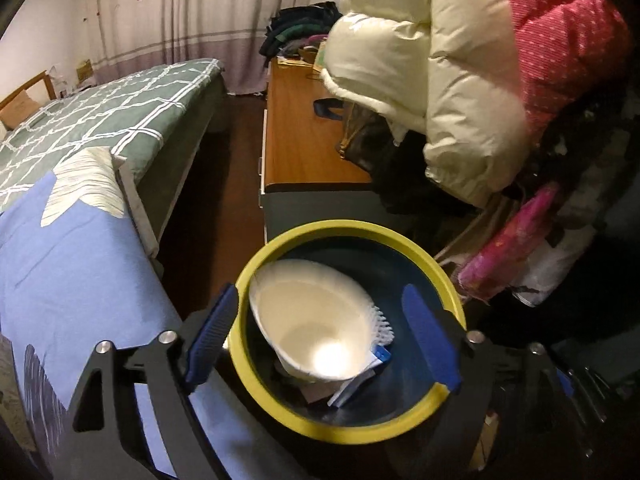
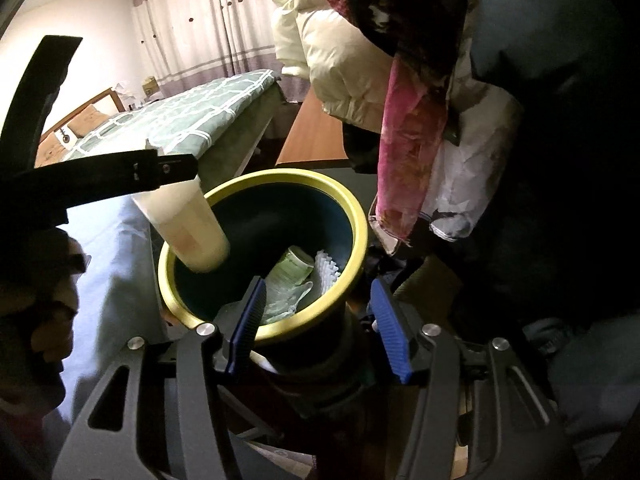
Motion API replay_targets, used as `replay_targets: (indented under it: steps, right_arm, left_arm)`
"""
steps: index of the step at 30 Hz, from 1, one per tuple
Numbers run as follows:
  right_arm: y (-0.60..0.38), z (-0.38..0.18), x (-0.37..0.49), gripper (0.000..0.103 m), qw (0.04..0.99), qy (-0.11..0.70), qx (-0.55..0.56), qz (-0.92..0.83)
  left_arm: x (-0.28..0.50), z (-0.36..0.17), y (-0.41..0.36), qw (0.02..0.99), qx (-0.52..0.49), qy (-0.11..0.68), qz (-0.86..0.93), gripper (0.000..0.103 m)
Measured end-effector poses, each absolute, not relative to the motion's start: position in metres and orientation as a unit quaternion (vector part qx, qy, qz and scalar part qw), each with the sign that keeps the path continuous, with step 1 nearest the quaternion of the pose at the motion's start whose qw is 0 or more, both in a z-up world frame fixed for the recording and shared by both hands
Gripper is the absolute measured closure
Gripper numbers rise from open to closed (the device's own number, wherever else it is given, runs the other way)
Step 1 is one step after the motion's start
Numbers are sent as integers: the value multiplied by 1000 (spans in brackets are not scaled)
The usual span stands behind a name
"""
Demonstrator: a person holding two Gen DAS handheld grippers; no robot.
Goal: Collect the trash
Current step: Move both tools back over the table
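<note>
Trash first: a white paper cup (image 1: 316, 328) sits mouth-up between my left tongs (image 1: 324, 336), whose blue pads stand wide apart and clear of it, just over the yellow-rimmed dark round bin (image 1: 424, 256). From the right view that cup (image 2: 188, 224) hangs at the bin's (image 2: 352, 216) left rim, over a green-labelled wrapper (image 2: 292, 272) inside. My right tongs (image 2: 320, 328) stand part open astride the bin's near rim; whether they grip it I cannot tell.
</note>
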State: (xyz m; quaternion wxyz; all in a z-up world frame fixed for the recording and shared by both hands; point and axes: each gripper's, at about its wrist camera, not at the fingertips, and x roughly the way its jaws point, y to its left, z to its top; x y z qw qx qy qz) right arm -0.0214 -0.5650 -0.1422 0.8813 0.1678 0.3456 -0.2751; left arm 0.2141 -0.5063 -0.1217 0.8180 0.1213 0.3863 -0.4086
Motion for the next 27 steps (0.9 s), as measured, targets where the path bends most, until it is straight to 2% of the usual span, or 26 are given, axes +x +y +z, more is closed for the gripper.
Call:
replay_targets:
  steps: [4,6,13,21,27]
  right_arm:
    - [-560,-139,-20,50,884,342,164,-272]
    - [-556,-137,-17,50,888,340,161,-266]
    - [-526,-130,7,50,900,347,130,-227]
    - [-464,-115,51,46,919,352,86,-153]
    - [-403,-113,83,46,927,360,50,-91]
  left_arm:
    - [212,-106,-476,822,100,390,-404,19]
    - [206,-89,-447,834,87,372,-399,13]
    - [190,-40,-312,895,43,302,-326,7]
    - [191,-36,-147,957,0,251,-144,5]
    - [207,-52,-41,972,-20,233,-3,5]
